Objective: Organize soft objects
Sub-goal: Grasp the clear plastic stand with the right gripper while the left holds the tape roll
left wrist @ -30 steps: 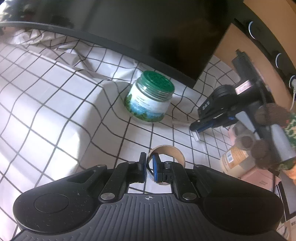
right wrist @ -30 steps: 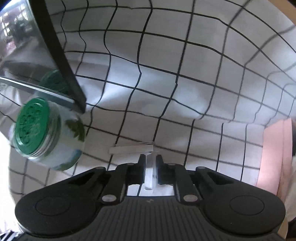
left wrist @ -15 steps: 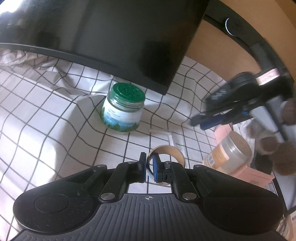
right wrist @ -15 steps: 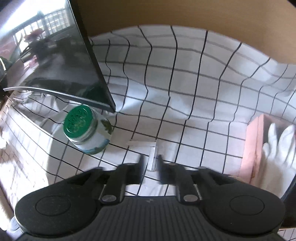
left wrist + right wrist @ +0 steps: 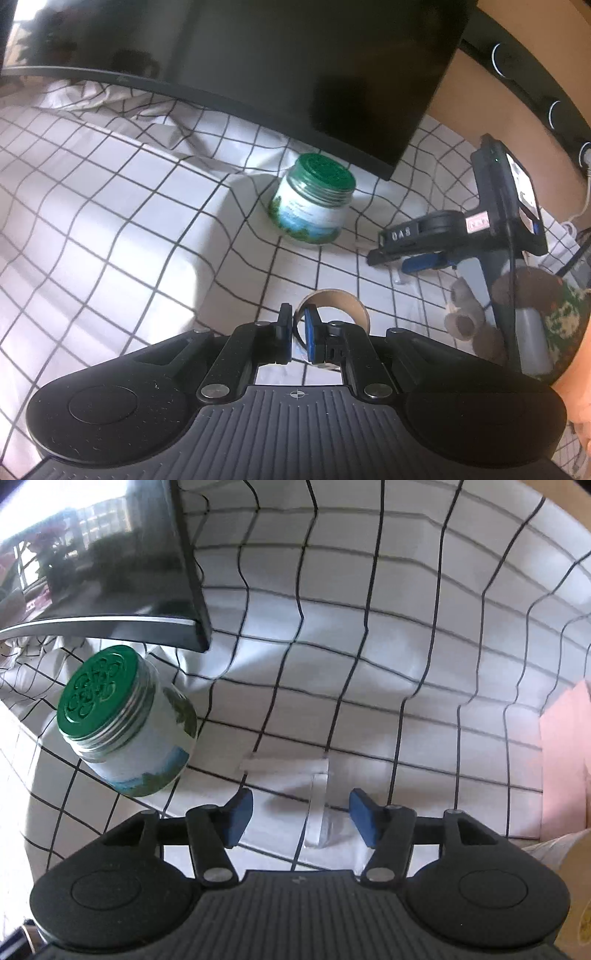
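A: Left wrist view. Left gripper (image 5: 298, 330) has its fingers pressed together on the wall of a cardboard ring (image 5: 334, 308), which it pinches clear of the checked cloth (image 5: 110, 206). The only soft thing I can name is a brown plush toy (image 5: 480, 321) at the right edge, beside the right gripper (image 5: 384, 254) and partly behind its body. I cannot tell whether it is lying there or carried along with the handle.

B: Progress?

A: Judged early. No soft thing is sorted that I can see, and no bin or pile for them shows.

B: Obstacles in that view?

A: Green-lidded jar (image 5: 312, 201) stands upright just under the corner of the dark monitor (image 5: 258, 66), between the two grippers. A person's forearm shows at the far right.

A: Right wrist view. Right gripper (image 5: 301, 814) has its fingers (image 5: 238, 814) spread, nothing pinched. A clear plastic piece (image 5: 317, 801) lies on the cloth between them, untouched as far as I can tell.

B: Anything soft here?

A: None in view. A pink box (image 5: 565, 760) sits at the right edge, contents hidden. The jar is to the left, near the monitor's corner, well clear of the fingers.
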`<action>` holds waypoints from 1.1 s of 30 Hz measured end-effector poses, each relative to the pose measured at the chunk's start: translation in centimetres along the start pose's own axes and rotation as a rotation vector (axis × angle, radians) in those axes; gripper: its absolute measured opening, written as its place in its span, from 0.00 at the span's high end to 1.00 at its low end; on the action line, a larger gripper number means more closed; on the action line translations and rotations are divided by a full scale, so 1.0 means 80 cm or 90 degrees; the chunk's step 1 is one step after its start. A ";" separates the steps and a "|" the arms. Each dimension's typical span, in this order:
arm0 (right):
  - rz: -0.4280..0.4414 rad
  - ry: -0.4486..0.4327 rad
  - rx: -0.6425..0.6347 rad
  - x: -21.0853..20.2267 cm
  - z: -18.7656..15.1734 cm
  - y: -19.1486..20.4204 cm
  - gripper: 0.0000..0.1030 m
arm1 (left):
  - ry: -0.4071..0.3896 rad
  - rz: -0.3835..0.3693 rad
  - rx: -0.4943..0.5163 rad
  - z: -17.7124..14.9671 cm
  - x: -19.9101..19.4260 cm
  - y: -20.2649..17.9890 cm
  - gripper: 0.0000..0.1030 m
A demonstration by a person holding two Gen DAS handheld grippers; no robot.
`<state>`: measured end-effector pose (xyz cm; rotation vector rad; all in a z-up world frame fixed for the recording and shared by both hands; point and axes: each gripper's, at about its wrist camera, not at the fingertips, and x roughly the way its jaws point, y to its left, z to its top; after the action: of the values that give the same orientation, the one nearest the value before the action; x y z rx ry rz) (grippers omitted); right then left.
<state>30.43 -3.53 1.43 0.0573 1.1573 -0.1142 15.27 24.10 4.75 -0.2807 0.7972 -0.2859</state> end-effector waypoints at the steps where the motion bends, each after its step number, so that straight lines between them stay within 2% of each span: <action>1: -0.009 -0.005 -0.022 -0.002 -0.002 0.004 0.67 | 0.002 0.000 0.001 0.000 0.001 0.000 0.91; 2: -0.003 -0.006 -0.034 -0.003 -0.004 0.007 0.80 | 0.005 0.000 0.003 -0.001 0.003 0.000 0.91; 3: 0.005 -0.001 -0.037 -0.005 -0.005 0.007 0.87 | 0.009 0.000 0.005 -0.001 0.005 0.000 0.91; 7: 0.022 0.004 -0.031 -0.021 -0.010 0.004 0.89 | 0.014 -0.006 0.009 -0.001 0.012 -0.005 0.91; 9: 0.034 -0.004 -0.035 -0.038 -0.011 0.001 1.00 | 0.013 -0.009 0.012 0.000 0.015 -0.010 0.91; 10: 0.040 -0.009 -0.037 -0.045 -0.010 -0.001 1.00 | 0.012 -0.010 0.012 0.000 0.016 -0.012 0.91; 15: 0.059 -0.054 -0.058 -0.096 -0.006 -0.009 1.00 | 0.002 -0.017 0.008 0.005 0.020 -0.023 0.91; 19: 0.073 -0.068 -0.060 -0.122 -0.006 -0.021 1.00 | -0.003 -0.023 0.007 0.005 0.019 -0.031 0.91; 24: 0.090 -0.066 -0.061 -0.125 -0.012 -0.028 1.00 | 0.000 -0.027 0.000 -0.001 0.019 -0.033 0.91; 27: 0.102 -0.045 -0.058 -0.118 -0.011 -0.025 0.98 | 0.001 -0.027 -0.007 -0.004 0.019 -0.028 0.91; 28: 0.106 -0.035 -0.053 -0.115 -0.008 -0.025 0.96 | -0.001 -0.027 -0.011 -0.004 0.018 -0.026 0.91; 30: 0.123 -0.010 -0.032 -0.105 -0.001 -0.029 0.79 | -0.005 -0.026 -0.018 -0.004 0.016 -0.022 0.91; 32: 0.123 0.003 -0.005 -0.095 0.007 -0.035 0.69 | -0.010 -0.028 -0.025 -0.005 0.014 -0.015 0.91; 33: 0.121 0.009 0.002 -0.090 0.010 -0.037 0.68 | -0.011 -0.029 -0.029 -0.005 0.014 -0.011 0.91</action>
<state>27.96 -6.10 8.38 0.1700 1.1597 0.0522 15.55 22.84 4.06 -0.3438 0.7820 -0.3080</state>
